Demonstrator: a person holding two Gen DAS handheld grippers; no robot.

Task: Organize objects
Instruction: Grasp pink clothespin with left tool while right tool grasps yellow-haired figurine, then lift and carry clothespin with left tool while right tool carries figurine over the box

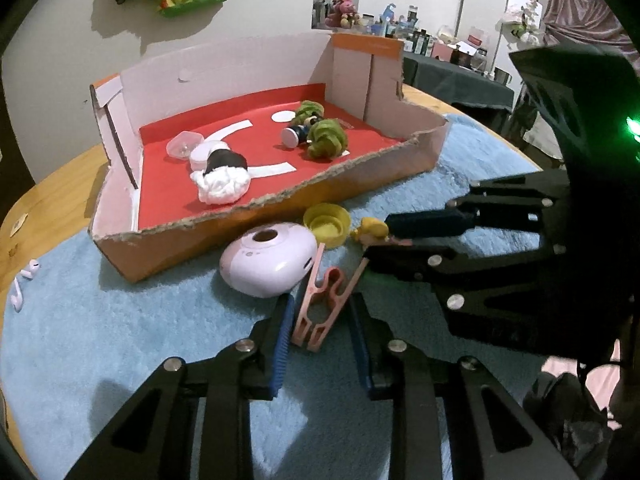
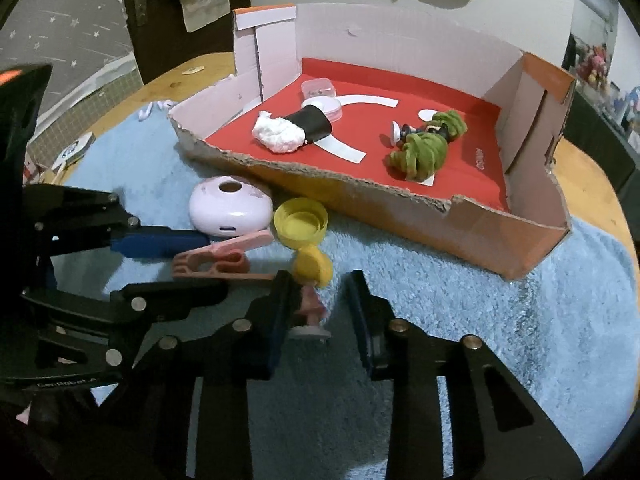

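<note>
Inside cardboard box (image 1: 276, 200): two figurines (image 1: 320, 136), small case (image 1: 183, 145)

Cardboard box (image 1: 280, 208) ahead of both grippers, on towel (image 1: 120, 340). In box: two figures (image 1: 316, 132), a wad (image 1: 222, 186), small containers (image 1: 184, 145). Before box wall: pod-shaped case (image 1: 268, 260), cap (image 1: 326, 224) to its right. Clothespin (image 1: 320, 304) between left gripper (image 1: 320, 320) fingers; small figurine (image 2: 310, 288) between right gripper (image 2: 320, 300) fingers.
</note>
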